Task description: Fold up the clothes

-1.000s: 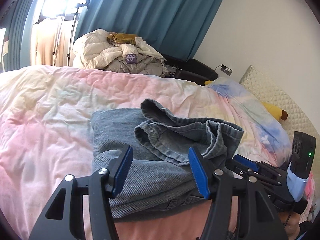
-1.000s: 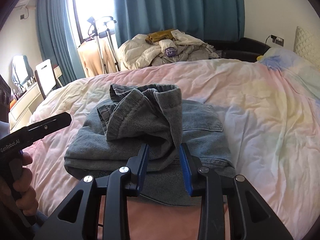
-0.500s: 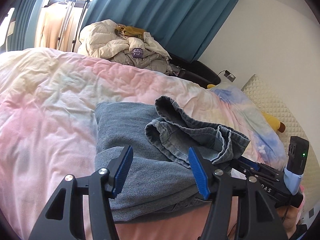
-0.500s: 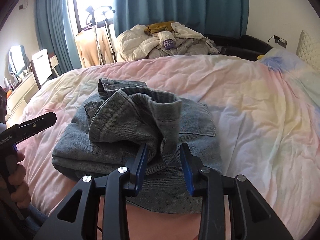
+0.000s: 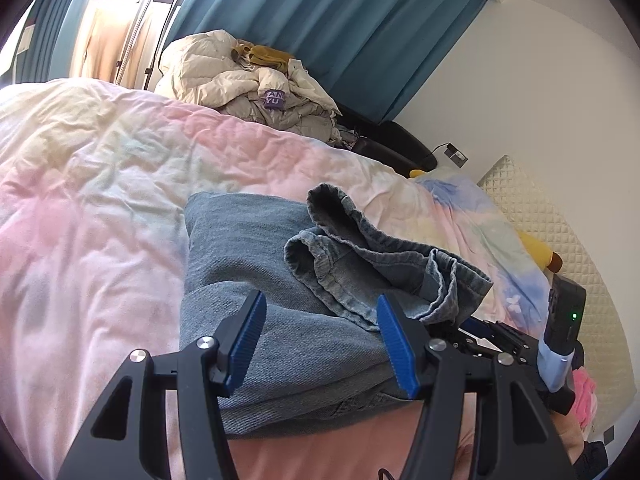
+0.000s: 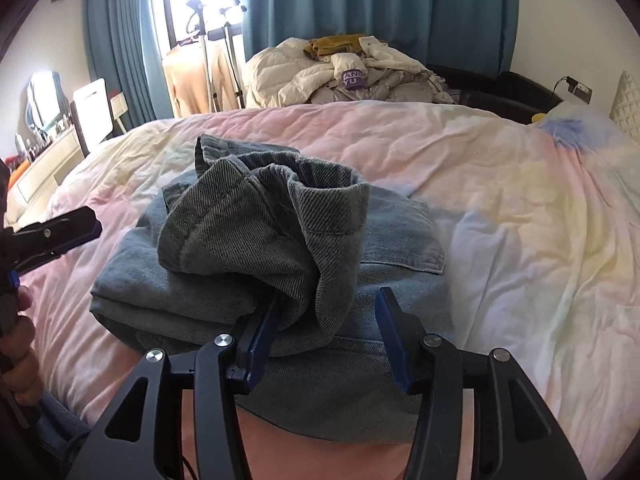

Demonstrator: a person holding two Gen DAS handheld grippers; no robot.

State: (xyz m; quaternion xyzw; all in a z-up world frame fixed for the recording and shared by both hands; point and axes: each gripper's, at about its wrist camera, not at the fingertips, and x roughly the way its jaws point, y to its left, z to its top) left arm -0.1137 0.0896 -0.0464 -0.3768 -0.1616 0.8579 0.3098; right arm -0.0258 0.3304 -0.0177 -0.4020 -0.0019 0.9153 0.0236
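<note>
From your left wrist camera, your left gripper [image 5: 320,344] hovers low over the near edge of the folded jeans [image 5: 248,280] with its jaws spread wide and nothing between the blue pads; it looks placed there so you can pin or smooth the flat stack. The jeans lie on the pastel tie-dye duvet [image 5: 100,184], close to your side of the bed. A bunched leg end [image 5: 380,256] rests crumpled on top of the stack, which is why the fold reads as unfinished. Your right gripper [image 5: 496,332] shows at the far right, beside that bunch. Beyond the bed sits a heap of pale bedding [image 5: 248,76].

From your right wrist camera, your right gripper [image 6: 326,332] is open moderately, and the hanging cuff of the bunched leg end [image 6: 264,224] droops into the gap, touching the left pad. The jaws are not closed on it, so judge this as lined up for a pinch. The jeans [image 6: 192,288] form a tidy base under it, pocket [image 6: 400,240] facing up. Your left gripper [image 6: 56,232] waits at the left edge
</note>
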